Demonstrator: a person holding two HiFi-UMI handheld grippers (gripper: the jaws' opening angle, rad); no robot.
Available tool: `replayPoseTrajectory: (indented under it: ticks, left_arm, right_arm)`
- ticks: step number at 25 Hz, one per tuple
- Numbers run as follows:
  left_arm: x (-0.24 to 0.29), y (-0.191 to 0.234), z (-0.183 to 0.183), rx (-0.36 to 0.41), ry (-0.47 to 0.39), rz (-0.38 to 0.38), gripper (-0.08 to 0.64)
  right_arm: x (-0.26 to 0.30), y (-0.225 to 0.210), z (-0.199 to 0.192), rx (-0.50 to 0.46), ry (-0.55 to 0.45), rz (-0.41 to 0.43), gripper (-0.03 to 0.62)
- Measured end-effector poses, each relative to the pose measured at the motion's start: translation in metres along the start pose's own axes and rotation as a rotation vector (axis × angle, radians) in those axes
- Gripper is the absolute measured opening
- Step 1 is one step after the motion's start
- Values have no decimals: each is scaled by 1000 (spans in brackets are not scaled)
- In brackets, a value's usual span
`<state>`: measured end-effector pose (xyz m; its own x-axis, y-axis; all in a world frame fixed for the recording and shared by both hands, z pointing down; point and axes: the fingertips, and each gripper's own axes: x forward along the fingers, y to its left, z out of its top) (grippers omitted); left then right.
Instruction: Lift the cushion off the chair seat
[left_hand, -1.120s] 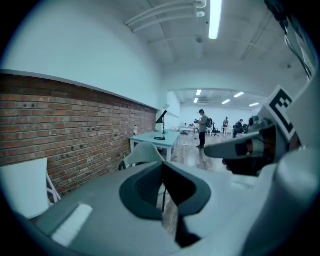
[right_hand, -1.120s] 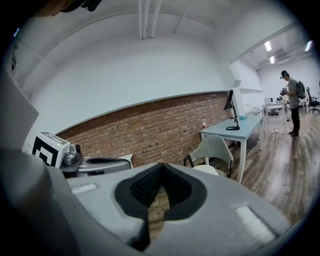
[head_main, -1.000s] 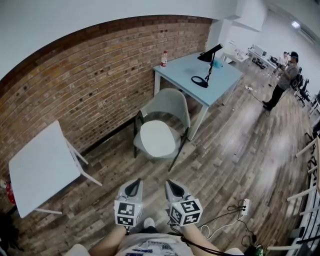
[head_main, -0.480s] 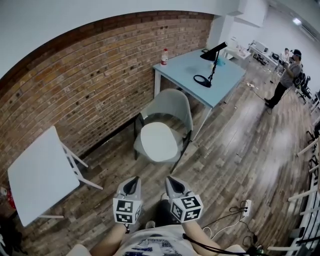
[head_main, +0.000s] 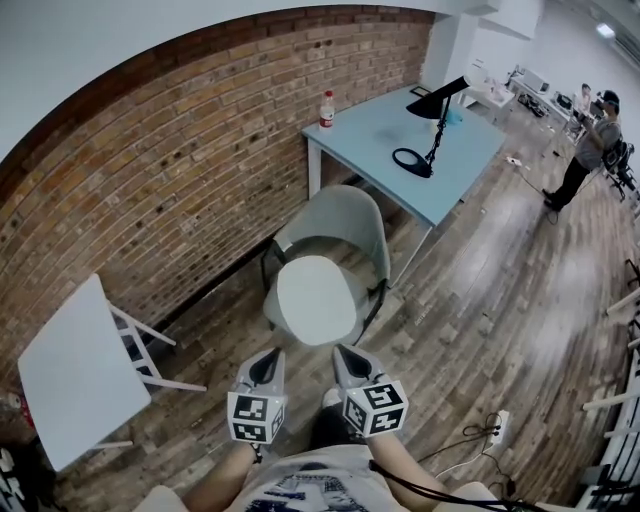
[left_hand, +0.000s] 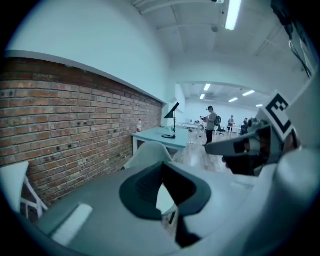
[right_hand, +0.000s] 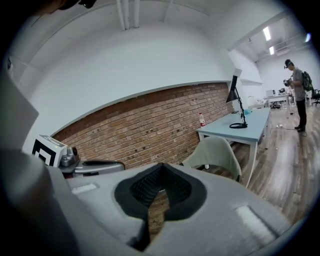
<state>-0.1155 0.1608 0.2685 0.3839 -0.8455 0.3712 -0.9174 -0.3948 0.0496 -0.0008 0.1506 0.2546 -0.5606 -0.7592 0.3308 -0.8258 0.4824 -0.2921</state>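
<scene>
A round white cushion (head_main: 316, 299) lies on the seat of a pale grey shell chair (head_main: 342, 222) that stands by the brick wall. The chair (left_hand: 148, 154) shows ahead in the left gripper view, and the chair (right_hand: 215, 151) is off to the right in the right gripper view. My left gripper (head_main: 266, 368) and right gripper (head_main: 350, 362) are side by side just short of the chair's front edge, apart from the cushion. Both are shut with nothing between the jaws.
A light blue table (head_main: 420, 150) with a black desk lamp (head_main: 436, 120) and a bottle (head_main: 326, 109) stands behind the chair. A white folding table (head_main: 70, 370) is at the left. A person (head_main: 592, 145) stands far right. Cables (head_main: 480, 440) lie on the wooden floor.
The chair and cushion have come nearer in the head view as both grippers moved forward toward them together. Both stayed shut.
</scene>
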Motion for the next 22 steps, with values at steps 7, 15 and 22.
replayPoseTrajectory:
  ticks: [7, 15, 22]
  left_arm:
    - [92, 6, 20, -20, 47, -1, -9]
    - [162, 29, 30, -14, 69, 43, -9]
    - [196, 51, 23, -10, 105, 52, -9]
  right_arm:
    - [52, -80, 29, 30, 31, 4, -2]
    - [100, -145, 38, 73, 80, 5, -3]
    - [146, -161, 40, 50, 111, 6, -3]
